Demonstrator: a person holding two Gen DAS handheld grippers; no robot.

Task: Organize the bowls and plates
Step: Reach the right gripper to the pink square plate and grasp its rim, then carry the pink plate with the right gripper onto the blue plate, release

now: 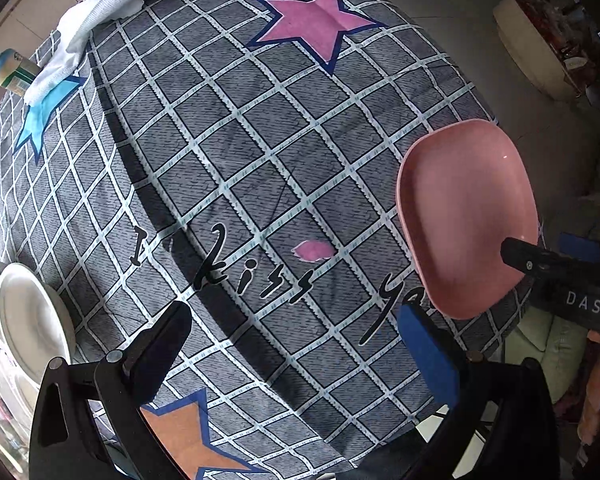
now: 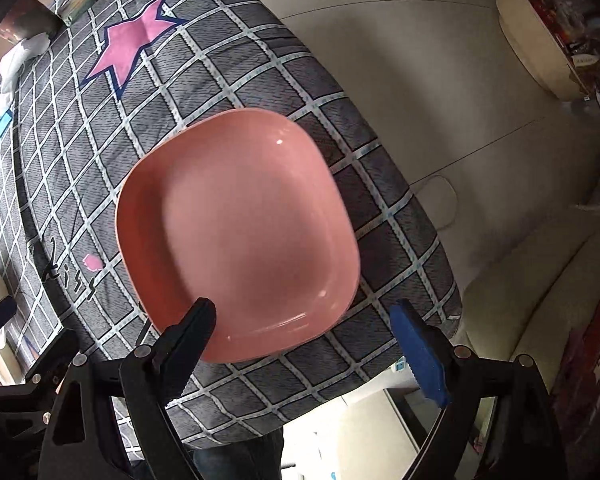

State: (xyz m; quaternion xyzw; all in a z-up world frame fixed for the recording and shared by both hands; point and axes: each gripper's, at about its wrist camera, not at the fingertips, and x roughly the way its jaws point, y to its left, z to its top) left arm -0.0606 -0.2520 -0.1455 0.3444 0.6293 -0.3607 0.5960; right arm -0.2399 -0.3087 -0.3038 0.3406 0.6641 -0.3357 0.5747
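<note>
Pink melamine is filling my right view: one squarish pink plate (image 2: 240, 236) is lying flat near the corner of the desk (image 2: 380, 216), on the grey checked cloth (image 1: 236, 152) with its star patches. I am hanging my right gripper (image 2: 304, 320) straight over it, jaws standing wide apart with nothing between the pads; the black finger is showing over the plate's near rim, though I cannot tell that it is touching. I judge I am lining up on that edge because a plate lying flat offers only its rim to pinch.

My left gripper (image 1: 292, 332) is also pointing down, jaws apart and empty, over bare cloth between the pink plate (image 1: 466, 220) and the white plates (image 1: 32, 320) at the far left edge. Those are sitting overlapped, at least two, though I cannot count them surely. I am reading that pile as the likely gathering spot.

Counting the rest: one pink plate, one green-capped bottle (image 1: 10, 70), one white towel (image 1: 84, 32). No bowl is showing in either view
</note>
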